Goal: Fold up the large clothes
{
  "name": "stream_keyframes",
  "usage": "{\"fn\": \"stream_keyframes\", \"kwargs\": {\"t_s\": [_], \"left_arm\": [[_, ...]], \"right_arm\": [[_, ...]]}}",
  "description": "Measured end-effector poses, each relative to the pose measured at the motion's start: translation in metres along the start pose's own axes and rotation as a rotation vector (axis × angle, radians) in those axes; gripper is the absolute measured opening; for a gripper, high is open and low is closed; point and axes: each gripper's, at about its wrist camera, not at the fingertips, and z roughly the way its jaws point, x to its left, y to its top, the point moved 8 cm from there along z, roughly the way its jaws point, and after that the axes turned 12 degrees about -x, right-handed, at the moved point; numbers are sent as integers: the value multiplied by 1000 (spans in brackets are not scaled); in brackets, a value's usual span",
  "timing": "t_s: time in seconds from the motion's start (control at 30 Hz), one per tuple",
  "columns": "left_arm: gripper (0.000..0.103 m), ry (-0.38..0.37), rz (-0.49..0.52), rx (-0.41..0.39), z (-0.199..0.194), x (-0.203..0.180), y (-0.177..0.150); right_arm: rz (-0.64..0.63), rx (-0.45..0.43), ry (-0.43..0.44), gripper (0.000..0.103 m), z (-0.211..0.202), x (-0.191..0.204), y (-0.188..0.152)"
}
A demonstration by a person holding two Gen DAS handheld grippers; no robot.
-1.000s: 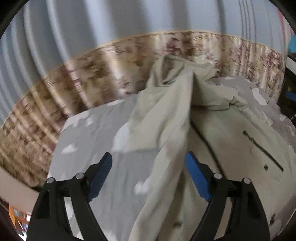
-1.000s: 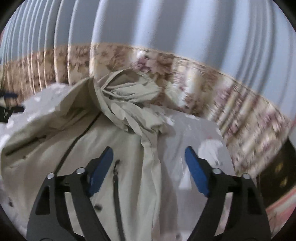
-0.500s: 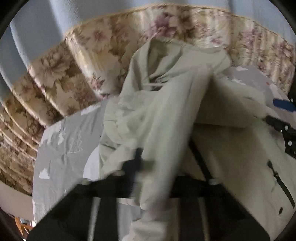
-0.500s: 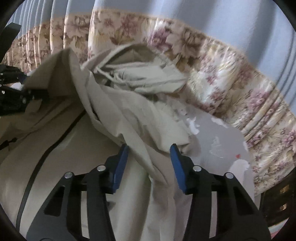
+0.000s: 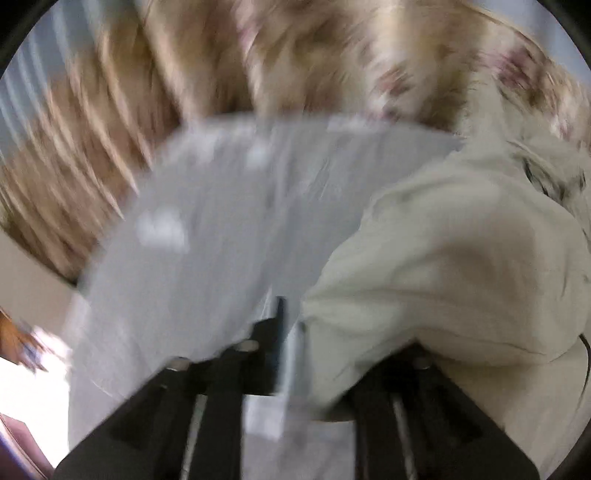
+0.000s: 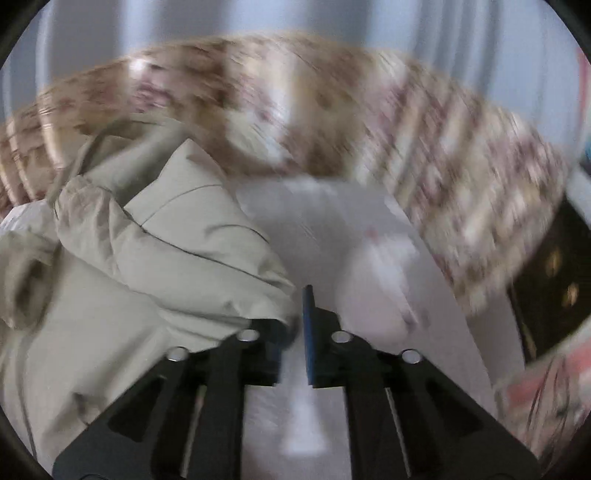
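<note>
- Jaws of the left gripper are pinched shut on a fold of the beige jacket.
- Jaws of the right gripper pinch its other edge.
- It lies bunched on the bed's grey sheet, beside flowery curtains.
- Both views are blurry.

Grey, white-patterned bedsheet over bed; floral beige pleated curtain behind, pale blue wall above; dark cabinet rightward.
</note>
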Motion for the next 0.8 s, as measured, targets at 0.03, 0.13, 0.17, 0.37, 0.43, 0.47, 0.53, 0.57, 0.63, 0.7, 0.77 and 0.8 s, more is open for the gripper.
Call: {"fn": "stream_keyframes", "kwargs": {"t_s": [0.03, 0.13, 0.17, 0.37, 0.43, 0.47, 0.53, 0.57, 0.63, 0.7, 0.77, 0.8], "left_arm": [[44, -30, -48, 20, 2, 11, -5], [72, -71, -56, 17, -6, 24, -10], [78, -54, -20, 2, -12, 25, -10], [84, 23, 275, -94, -59, 0, -11], [86, 39, 329, -107, -70, -6, -10], [87, 48, 337, -116, -74, -5, -9], [90, 60, 339, -121, -77, 0, -6], [91, 66, 336, -119, -76, 4, -5], [94, 53, 316, -102, -70, 11, -3], [94, 19, 275, -83, -64, 18, -4], [96, 28, 204, -85, -48, 34, 6], [96, 33, 185, -85, -44, 37, 7]], "right_arm": [[117, 49, 30, 42, 5, -18, -17], [333, 133, 115, 59, 10, -42, -43], [345, 154, 156, 59, 9, -38, -45], [320, 124, 381, 71, -39, -5, -12], [323, 75, 387, 81, -54, -8, 5], [321, 57, 368, 83, -59, -11, 9], [282, 28, 262, 83, -66, -20, 15], [254, 18, 229, 83, -67, -19, 18], [212, 7, 237, 83, -64, -5, 24], [170, 3, 248, 83, -59, 12, 27], [58, 9, 242, 85, -44, 39, 26], [-1, 17, 212, 86, -36, 49, 22]]}}
